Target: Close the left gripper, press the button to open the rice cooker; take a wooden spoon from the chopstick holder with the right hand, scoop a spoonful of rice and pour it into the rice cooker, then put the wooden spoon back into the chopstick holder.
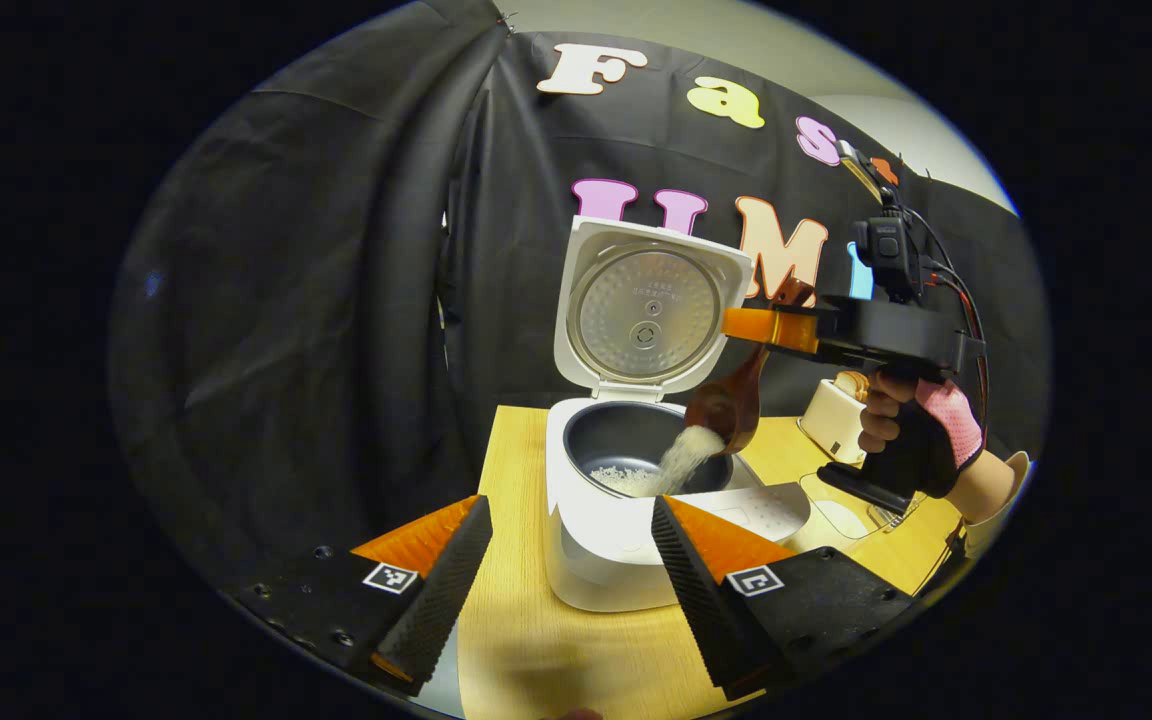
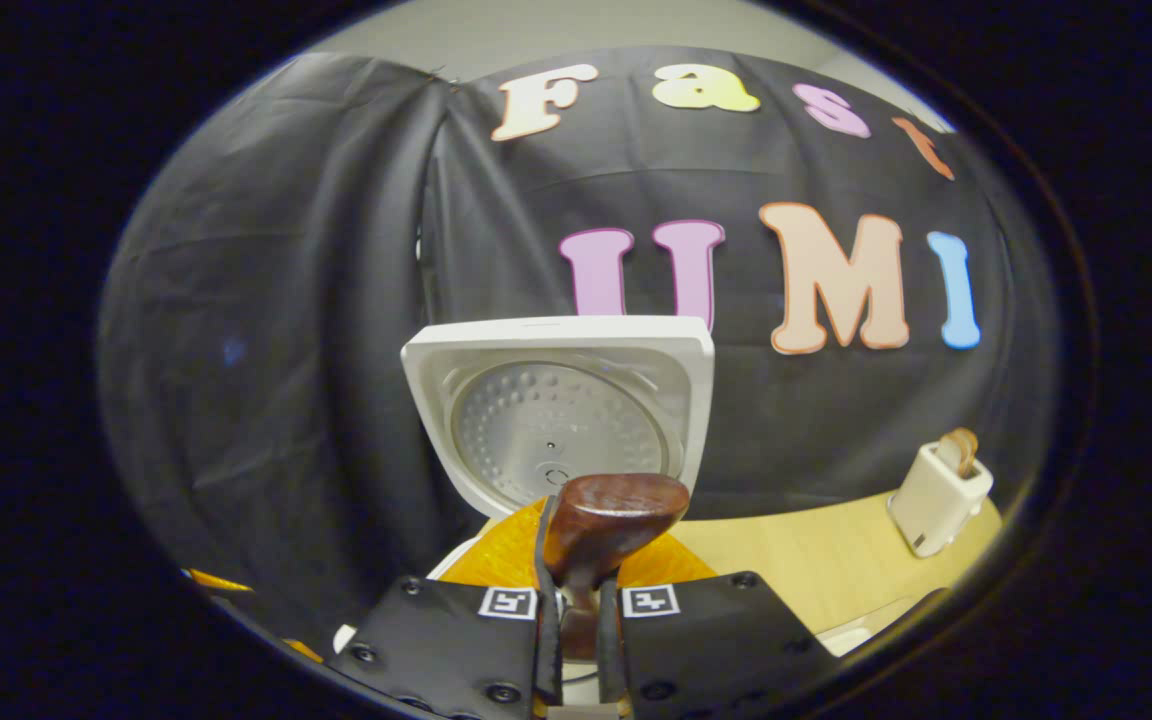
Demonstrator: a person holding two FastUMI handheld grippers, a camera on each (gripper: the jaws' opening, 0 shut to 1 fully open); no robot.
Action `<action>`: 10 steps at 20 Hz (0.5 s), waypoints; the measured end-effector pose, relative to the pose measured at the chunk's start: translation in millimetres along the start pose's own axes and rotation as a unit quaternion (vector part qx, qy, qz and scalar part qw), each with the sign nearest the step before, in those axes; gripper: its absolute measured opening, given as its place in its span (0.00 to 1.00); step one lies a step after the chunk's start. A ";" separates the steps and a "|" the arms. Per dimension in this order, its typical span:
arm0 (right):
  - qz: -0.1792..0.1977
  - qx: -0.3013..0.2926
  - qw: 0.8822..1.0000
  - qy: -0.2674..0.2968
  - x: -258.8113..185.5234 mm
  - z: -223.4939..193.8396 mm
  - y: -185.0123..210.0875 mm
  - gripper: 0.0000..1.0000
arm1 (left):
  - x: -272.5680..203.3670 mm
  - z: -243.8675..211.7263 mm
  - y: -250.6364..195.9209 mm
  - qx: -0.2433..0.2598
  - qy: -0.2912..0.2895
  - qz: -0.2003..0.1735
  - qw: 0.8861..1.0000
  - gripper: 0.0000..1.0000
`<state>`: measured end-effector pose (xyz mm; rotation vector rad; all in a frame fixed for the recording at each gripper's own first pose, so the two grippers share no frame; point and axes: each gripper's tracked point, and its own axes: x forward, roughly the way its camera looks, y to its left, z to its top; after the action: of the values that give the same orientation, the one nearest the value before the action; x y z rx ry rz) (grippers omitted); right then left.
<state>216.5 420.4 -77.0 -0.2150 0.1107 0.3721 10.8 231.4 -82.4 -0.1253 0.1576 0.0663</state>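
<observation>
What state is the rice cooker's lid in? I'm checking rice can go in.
Open. The lid stands upright behind the pot, and rice pours from the wooden spoon into it.

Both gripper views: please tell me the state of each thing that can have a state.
White rice cooker: open, lid standing upright.
Dark inner pot: some rice at the bottom.
Brown wooden spoon: tilted over the pot, rice pouring out.
Right gripper: shut on the spoon handle.
Left gripper: open, holding nothing.
White chopstick holder: upright on the wooden table.
</observation>
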 end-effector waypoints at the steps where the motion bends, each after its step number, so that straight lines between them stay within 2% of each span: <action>1: 0.002 -0.038 0.999 -0.006 -2.1 -2.7 7.5 0.17 | 0.6 -1.4 -0.7 -0.001 0.001 -0.001 1.000 0.96; 5: 0.016 -0.183 0.982 -0.048 -13.3 6.1 27.9 0.17 | 2.8 -1.4 -5.1 0.002 0.002 -0.009 1.000 0.96; 10: 0.033 -0.252 0.965 -0.071 -22.5 0.3 46.8 0.15 | 6.8 3.4 -8.0 0.012 -0.001 -0.013 1.000 0.95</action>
<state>178.3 455.2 -82.3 -0.6881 -0.1224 0.4770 18.6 224.3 -79.2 -0.1026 0.1538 0.0392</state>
